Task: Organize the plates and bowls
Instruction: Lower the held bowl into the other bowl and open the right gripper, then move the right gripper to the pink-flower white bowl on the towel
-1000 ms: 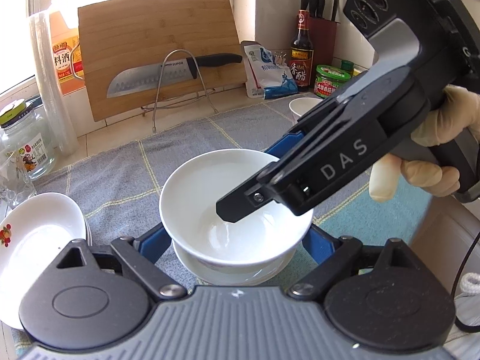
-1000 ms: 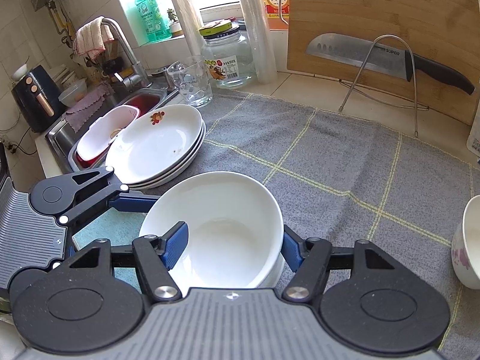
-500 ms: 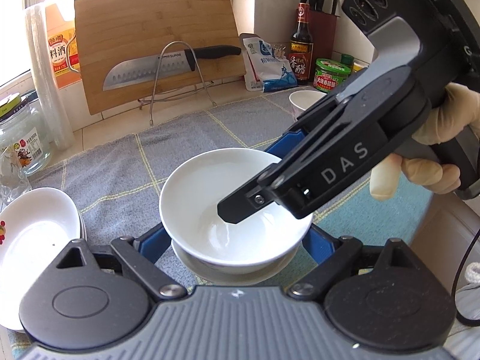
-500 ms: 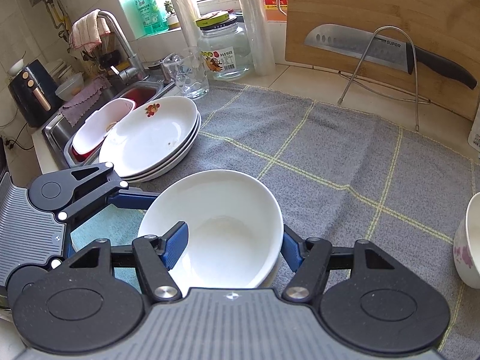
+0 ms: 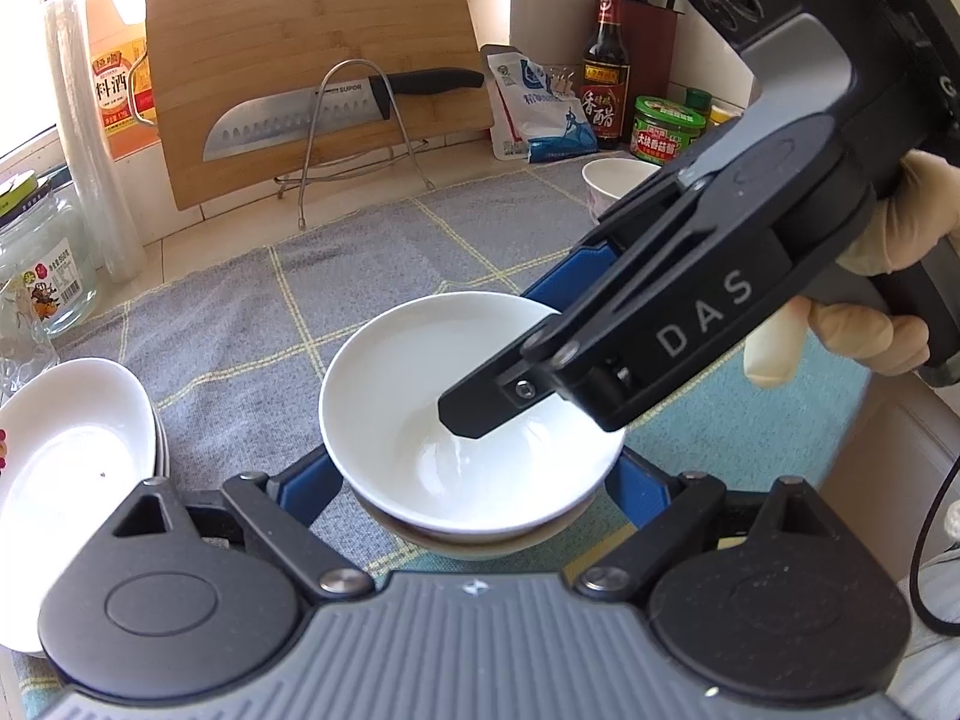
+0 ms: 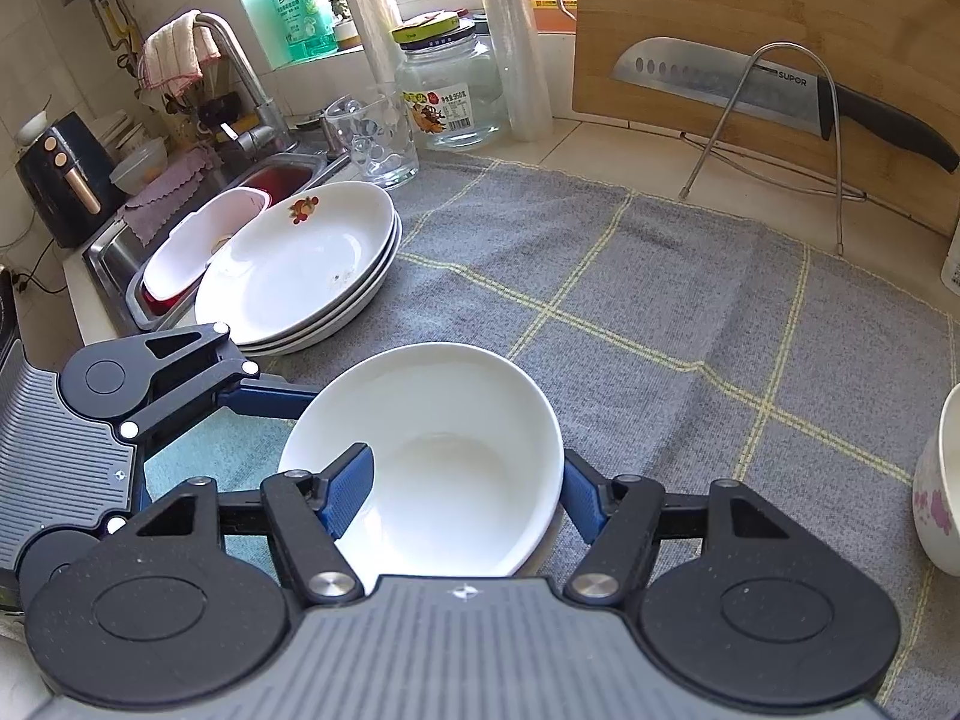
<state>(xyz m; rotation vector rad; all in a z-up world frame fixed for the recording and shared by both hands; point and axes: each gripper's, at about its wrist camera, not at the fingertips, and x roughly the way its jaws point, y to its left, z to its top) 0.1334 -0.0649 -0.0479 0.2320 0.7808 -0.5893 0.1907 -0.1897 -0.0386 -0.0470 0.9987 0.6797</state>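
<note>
A white bowl [image 5: 420,396] [image 6: 456,420] sits nested in a second white bowl [image 5: 480,549] on the grey checked cloth [image 6: 660,300]. My left gripper [image 5: 474,486] straddles the pair low down. Its blue pads rest against the lower bowl's sides, and its jaws are easing open slightly. My right gripper [image 6: 462,495] [image 5: 522,348], held by a gloved hand [image 5: 888,228], reaches in from the right. One of its fingers is inside the upper bowl and the other outside the rim. Its jaws are opening around the bowl's wall.
A stack of white plates [image 6: 300,264] [image 5: 66,456] lies at the cloth's left edge, beside a sink holding an oval dish [image 6: 198,240]. A flowered cup [image 6: 942,480] [image 5: 612,180] stands to the right. A glass jar [image 6: 450,96], a tumbler, a cutting board and a knife on a wire rack [image 5: 336,114] line the back.
The right gripper's inner finger has drawn a little away from the upper bowl's wall. Both views have shifted slightly against the background, while the bowls stay between the fingers.
</note>
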